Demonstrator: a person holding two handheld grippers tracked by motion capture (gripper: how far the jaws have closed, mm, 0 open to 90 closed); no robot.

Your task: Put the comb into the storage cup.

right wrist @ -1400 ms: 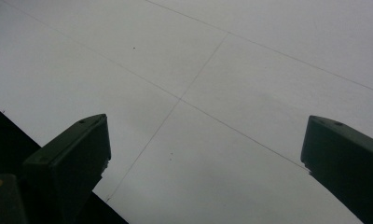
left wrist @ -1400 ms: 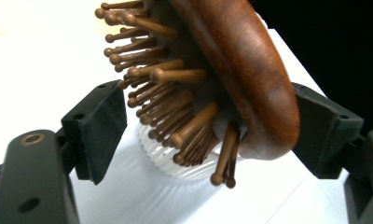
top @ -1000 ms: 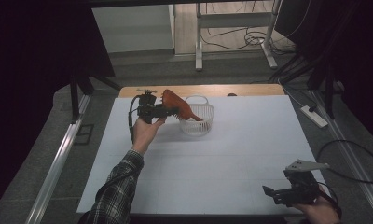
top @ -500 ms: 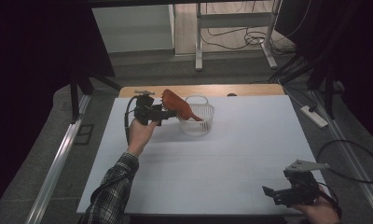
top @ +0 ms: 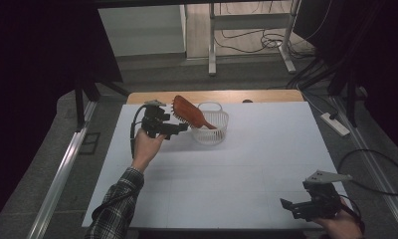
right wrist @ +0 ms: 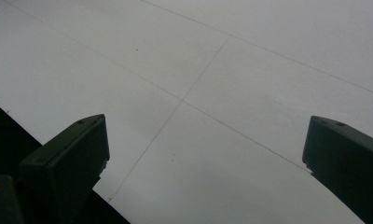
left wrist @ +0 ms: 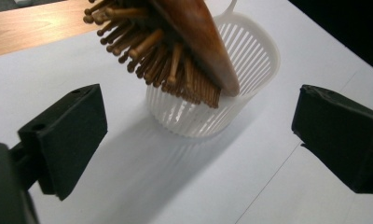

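My left hand-held gripper point(top: 179, 128) had just opened its jaws beside the wooden hairbrush point(top: 189, 113), which leaned handle-down in the white basket point(top: 214, 130) on the tabletop point(top: 247, 169); I judged it stiff, light, best gripped at the head's rim.

Wooden hairbrush point(top: 188, 113), tilted, handle inside white slatted basket point(top: 214, 133)

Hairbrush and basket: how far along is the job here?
Done: the wooden hairbrush leans in the white basket, handle end inside, bristled head sticking out over the rim. In hand: the left tongs have just been opening, with nothing between them. The right tongs hang open over the white table. Left: drawing the left hand away.
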